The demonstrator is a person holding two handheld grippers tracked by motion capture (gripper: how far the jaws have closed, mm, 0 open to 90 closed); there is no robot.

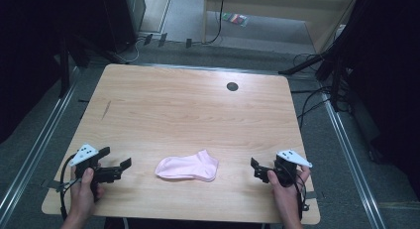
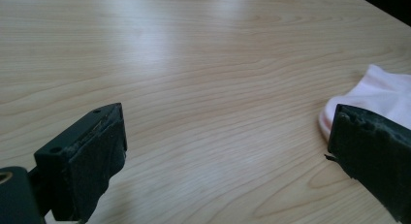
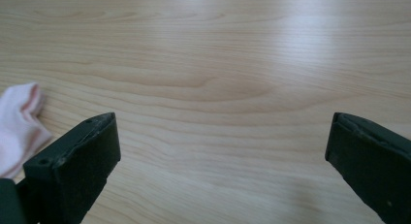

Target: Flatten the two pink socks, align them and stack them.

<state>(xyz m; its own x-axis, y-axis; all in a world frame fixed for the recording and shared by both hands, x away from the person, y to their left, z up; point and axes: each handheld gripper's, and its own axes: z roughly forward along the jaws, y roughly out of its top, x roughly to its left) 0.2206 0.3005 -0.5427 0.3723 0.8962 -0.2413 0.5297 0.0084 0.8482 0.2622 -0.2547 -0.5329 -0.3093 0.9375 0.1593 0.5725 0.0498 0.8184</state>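
Item: one pink sock (image 1: 187, 167), short ankle kind, lying flat on the wooden surface (image 1: 188, 110) near the person's edge, roughly midway between the two hands. It looks doubled over, cuff end to the right, toe end to the left; smooth, no bunching, which suggests it has been laid out on purpose rather than dropped

Left tongs (image 1: 122, 167): held low over the surface in the left hand (image 1: 85, 188), pointing inward toward the sock, jaws spread wide, nothing between them. In the left gripper view the sock's edge (image 2: 383, 90) sits just past the right-hand jaw, apart from it

Right tongs (image 1: 257, 168): mirrored on the other side in the right hand (image 1: 285, 185), also aimed inward, jaws wide, holding nothing. In the right gripper view a corner of the sock (image 3: 17, 122) shows beside the left-hand jaw, not touching

Placement note: both tools flank the sock, clear of it, so the cloth rests free; the stance reads as either a release just finished or a readiness to pinch each end

Other: a small dark round fitting (image 1: 232, 86) in the far part of the surface
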